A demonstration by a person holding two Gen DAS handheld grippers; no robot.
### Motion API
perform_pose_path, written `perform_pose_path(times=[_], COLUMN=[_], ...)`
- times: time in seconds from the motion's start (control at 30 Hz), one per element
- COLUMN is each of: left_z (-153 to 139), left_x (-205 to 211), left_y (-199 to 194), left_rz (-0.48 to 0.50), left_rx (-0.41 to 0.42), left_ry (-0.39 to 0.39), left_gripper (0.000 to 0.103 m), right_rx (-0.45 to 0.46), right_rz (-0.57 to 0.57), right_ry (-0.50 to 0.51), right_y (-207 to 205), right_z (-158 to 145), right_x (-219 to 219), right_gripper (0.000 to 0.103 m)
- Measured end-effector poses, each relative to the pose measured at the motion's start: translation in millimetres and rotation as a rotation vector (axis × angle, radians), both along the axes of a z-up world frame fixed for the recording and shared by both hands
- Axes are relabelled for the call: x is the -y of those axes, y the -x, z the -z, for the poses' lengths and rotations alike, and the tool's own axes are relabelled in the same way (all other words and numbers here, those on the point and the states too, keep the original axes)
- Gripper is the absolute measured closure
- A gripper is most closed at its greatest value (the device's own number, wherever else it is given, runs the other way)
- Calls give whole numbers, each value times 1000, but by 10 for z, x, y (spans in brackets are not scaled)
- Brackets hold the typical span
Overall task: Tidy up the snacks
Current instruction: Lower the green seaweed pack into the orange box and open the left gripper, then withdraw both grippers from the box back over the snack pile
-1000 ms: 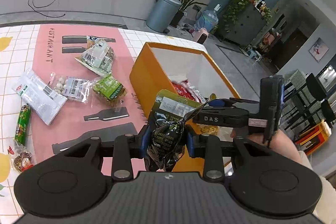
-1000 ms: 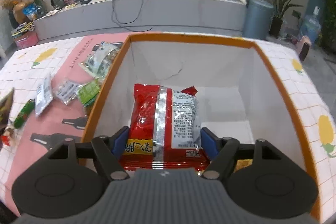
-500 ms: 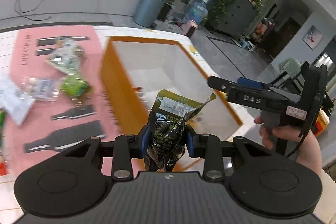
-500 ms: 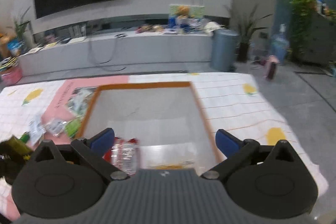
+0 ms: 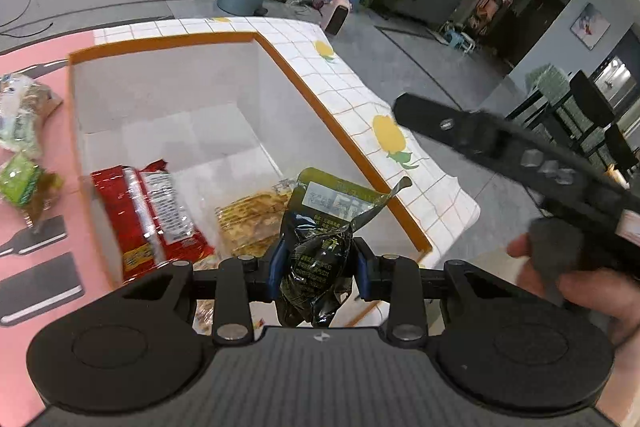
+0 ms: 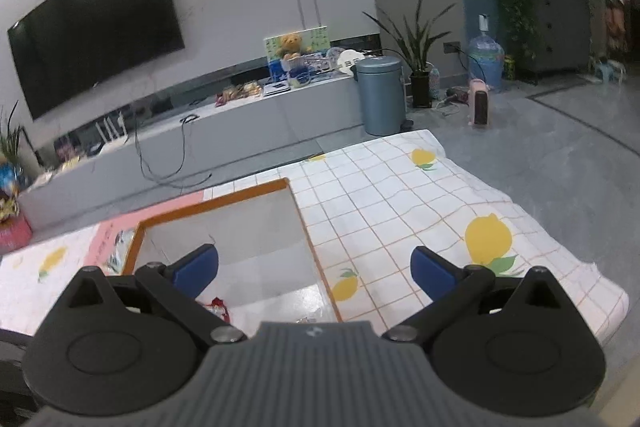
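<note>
Holding: left tool (image 5: 318,269) clamps a dark green snack packet (image 5: 320,247) above the orange box (image 5: 168,43)
Right tool (image 6: 314,269): jaws wide, nothing between them
Box: red packet (image 5: 148,211) inside
Table (image 6: 400,195): lemon-print cloth

Left handheld two-finger gripper (image 5: 318,269): matte black linkage arms, silver pivot screws, blue finger pads (image 5: 276,267), ribbed dark-grey housing flanked by two round black discs. Right handheld two-finger gripper (image 6: 315,269): identical build, blue finger pads (image 6: 196,267), silver screws. Person's hand (image 5: 580,291): bare.
</note>
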State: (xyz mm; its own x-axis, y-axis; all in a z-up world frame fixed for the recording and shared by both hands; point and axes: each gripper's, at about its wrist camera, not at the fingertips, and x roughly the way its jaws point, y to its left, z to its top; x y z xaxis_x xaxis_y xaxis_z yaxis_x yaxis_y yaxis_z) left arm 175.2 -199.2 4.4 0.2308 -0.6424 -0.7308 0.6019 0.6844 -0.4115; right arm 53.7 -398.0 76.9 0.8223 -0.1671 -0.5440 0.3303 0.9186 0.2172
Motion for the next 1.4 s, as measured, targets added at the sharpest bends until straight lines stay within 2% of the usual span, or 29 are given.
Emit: perform_pose_path(times=[0.2,0.33,0.53,0.63,0.67,0.7,0.73,0.77,0.87,0.93,1.07,1.23,1.4], left_z=[283,448,478,430,402,372,330,293,124,7,-251,-492,-562], left_x=[247,248,177,137,125,94,50,8,-219,-311,-609,-1033,-1406], left_y=[-145,-283,-285,-221,-201,-178,-155,-130,-46,-11,92,224,260], left_rz=[-39,-113,-167,-193,-223,-259,-274,-265,-278,-302,-323,-379,-446], left_rx=[-6,-63,-30,2,12,29,43,46,21,13,52,126,164], left_ry=[-75,-65,-75,-114,-136,-153,-144,-112,-12,7,18,-11,-24], left_gripper=[64,64,64,62,48,39,27,24,21,17,17,17,16], right_rx=[25,18,7,10,9,5,1,-2,-5,-4,8,36,128], right_rz=[33,48,49,42,42,47,52,54,38,28,-1,-68,-207], right_ry=[-39,-57,-52,-54,-50,-46,-38,-27,-9,-6,-7,-10,-127], right_y=[22,7,-17,-31,-40,-48,-63,-79,-103,-109,-118,-167,-174], right_z=[-10,15,21,26,28,32,31,29,31,35,39,13,-101], right_x=[79,116,82,67,58,48,35,18,-33,-66,-144,-326,-553], right_gripper=[3,3,3,3,3,3,3,3,3,3,3,3,3])
